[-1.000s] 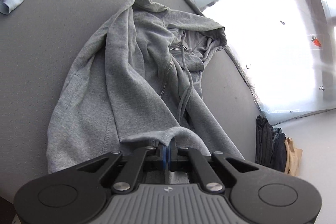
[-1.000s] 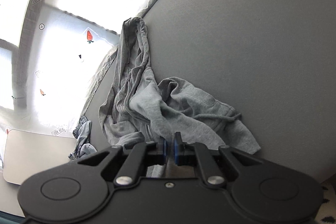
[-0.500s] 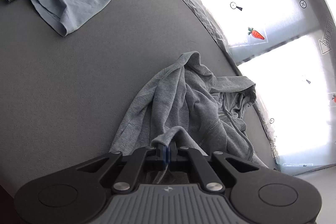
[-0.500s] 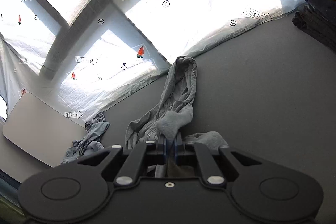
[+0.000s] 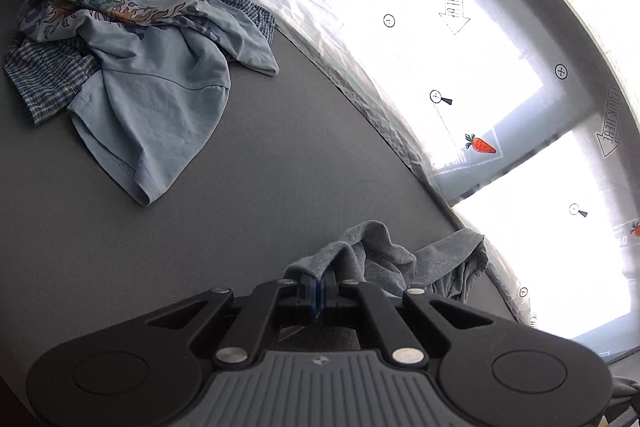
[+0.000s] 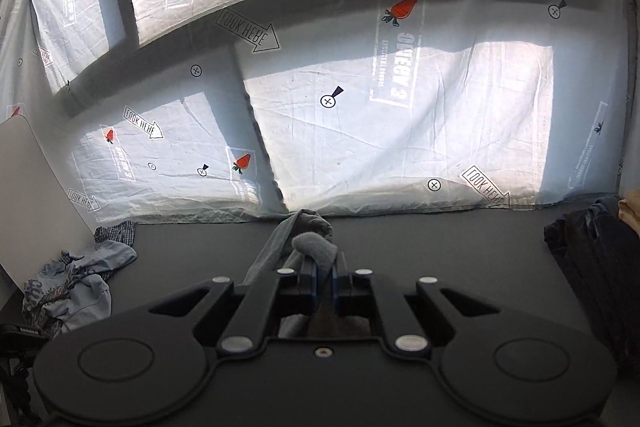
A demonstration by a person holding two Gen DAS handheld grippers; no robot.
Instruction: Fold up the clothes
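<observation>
I've lifted the grey hoodie (image 5: 384, 259) off the worktop (image 5: 120, 247); left gripper (image 5: 319, 293) and right gripper (image 6: 325, 285) jaws both clenched on fabric. Next, spread it flat.

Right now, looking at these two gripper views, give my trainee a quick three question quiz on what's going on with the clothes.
1. True or false: both the left gripper and the right gripper are shut on the grey hoodie.
2. Which lies on top of the unfolded pile at the table's far left corner? A) light blue printed T-shirt B) yellow towel C) red sweater
3. Fill in: the curtain behind the table is printed with arrows and orange ____.

Key: 1 true; 2 A; 3 carrots
</observation>
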